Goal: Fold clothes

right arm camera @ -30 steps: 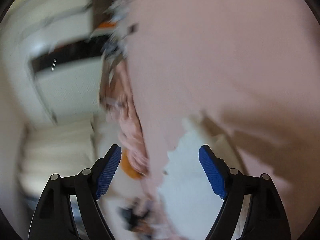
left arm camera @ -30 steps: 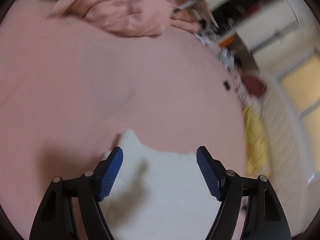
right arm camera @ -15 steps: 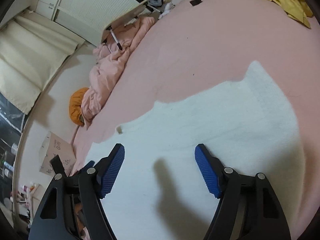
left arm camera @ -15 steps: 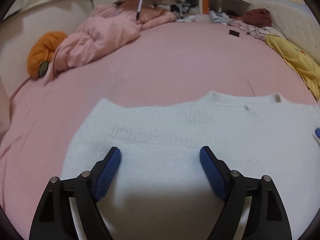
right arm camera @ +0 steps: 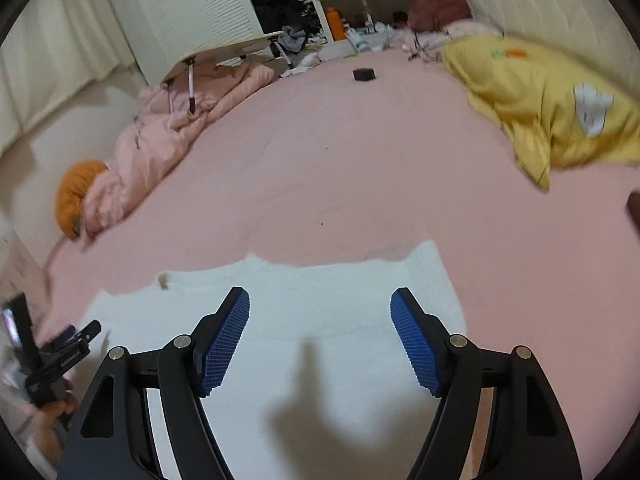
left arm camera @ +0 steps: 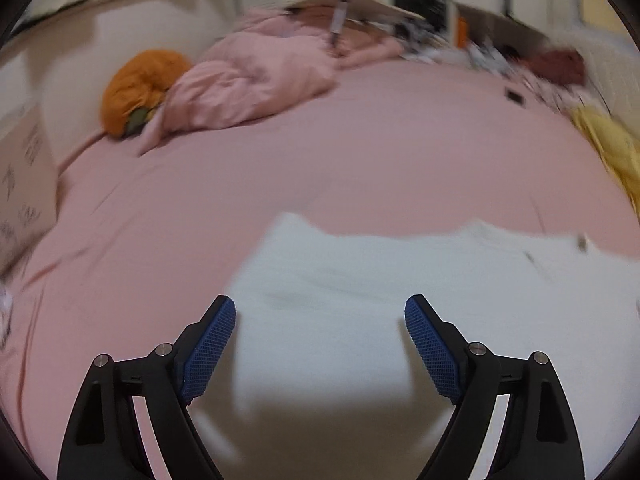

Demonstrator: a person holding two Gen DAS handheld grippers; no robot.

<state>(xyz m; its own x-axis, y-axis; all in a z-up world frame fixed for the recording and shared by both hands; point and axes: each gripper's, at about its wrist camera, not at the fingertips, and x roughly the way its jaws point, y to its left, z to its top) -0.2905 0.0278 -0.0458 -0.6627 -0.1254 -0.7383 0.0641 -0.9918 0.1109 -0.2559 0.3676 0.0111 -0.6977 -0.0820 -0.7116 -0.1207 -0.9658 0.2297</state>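
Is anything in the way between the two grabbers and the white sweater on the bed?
No, nothing visible. The white sweater lies flat under the open left gripper and open right gripper. The pink blanket and yellow cloth lie well away.

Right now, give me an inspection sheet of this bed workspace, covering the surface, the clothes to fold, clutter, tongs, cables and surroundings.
Surface: pink bedsheet, mostly smooth.
Job's things: white sweater lying flat under both tongs, neckline toward the far side; not yet folded.
Clutter: bunched pink duvet, orange cushion, yellow blanket, small black item on the sheet, folding lap table on the duvet.
Tongs: left tongs open, nothing between the pads; right tongs open, nothing held, jaws just closed a little.
Cables: dark wires near the far corner; blurred.
Surroundings: white louvred door, cluttered shelf with an orange bottle.
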